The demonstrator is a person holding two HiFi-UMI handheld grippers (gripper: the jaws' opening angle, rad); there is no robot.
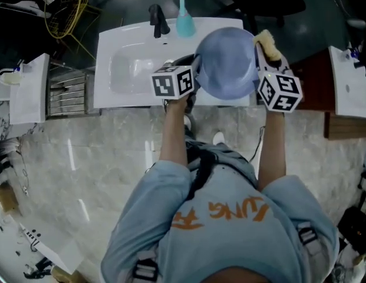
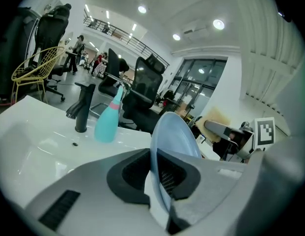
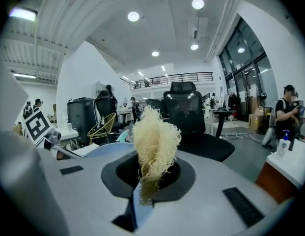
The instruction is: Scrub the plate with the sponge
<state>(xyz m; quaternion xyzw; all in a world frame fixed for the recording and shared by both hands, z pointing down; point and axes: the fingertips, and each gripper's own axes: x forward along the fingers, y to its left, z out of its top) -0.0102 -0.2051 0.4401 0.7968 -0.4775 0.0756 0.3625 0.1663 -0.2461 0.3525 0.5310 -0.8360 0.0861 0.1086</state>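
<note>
A pale blue plate [image 1: 227, 63] is held tilted on edge over the right end of the white sink [image 1: 121, 46]. My left gripper [image 1: 194, 78] is shut on the plate's left rim. In the left gripper view the rim [image 2: 174, 136] runs between the dark pads of my left gripper [image 2: 159, 176]. My right gripper [image 1: 266, 50] is shut on a yellowish fibrous sponge [image 1: 268, 42] at the plate's right rim. The sponge [image 3: 154, 141] sticks up from between the jaws of my right gripper [image 3: 147, 181], with the plate [image 3: 110, 149] just behind it to the left.
A black faucet [image 1: 157, 19] and a teal bottle [image 1: 184, 19] stand at the sink's back edge. A metal rack [image 1: 68, 90] sits left of the sink, and a yellow wire chair [image 1: 65, 5] stands beyond it. White tables flank the scene at left [image 1: 29, 87] and right [image 1: 350, 81].
</note>
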